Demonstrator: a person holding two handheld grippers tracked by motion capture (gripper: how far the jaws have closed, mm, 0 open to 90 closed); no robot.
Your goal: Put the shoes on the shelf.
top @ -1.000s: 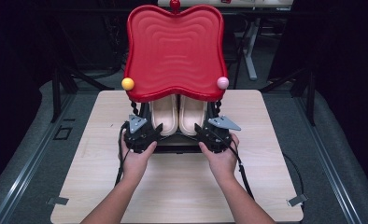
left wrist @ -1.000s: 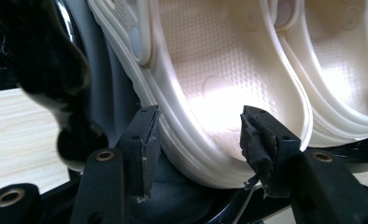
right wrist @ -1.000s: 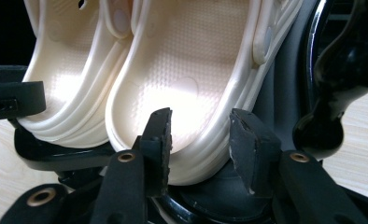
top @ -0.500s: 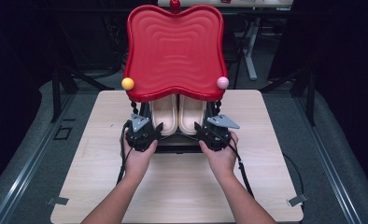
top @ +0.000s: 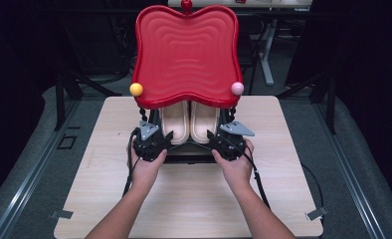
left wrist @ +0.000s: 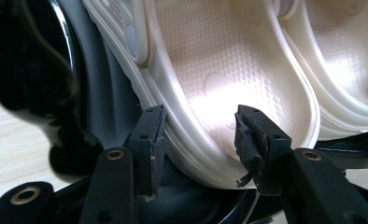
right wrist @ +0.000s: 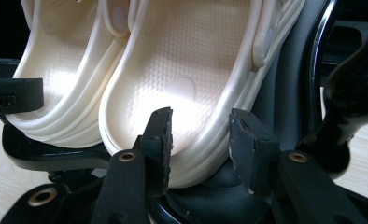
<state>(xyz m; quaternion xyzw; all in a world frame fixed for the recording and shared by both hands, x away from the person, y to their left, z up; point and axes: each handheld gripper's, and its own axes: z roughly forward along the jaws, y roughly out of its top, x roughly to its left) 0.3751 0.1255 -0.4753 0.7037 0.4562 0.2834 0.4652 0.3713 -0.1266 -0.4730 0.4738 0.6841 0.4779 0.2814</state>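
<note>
My left gripper (left wrist: 198,140) straddles the heel rim of the left cream foam clog (left wrist: 219,70), jaws wide with the pads off it, having just narrowed from the earlier frame. My right gripper (right wrist: 198,144) straddles the right cream foam clog (right wrist: 187,70), jaws just reopened slightly. Neither hand has shifted.

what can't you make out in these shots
- Toes of both clogs: high view, hidden under the red lid.
- Left gripper pads on the left clog's heel rim: contact unclear in its view.
- Right gripper: same on the right clog.
- Black base: hands cover it.
</note>
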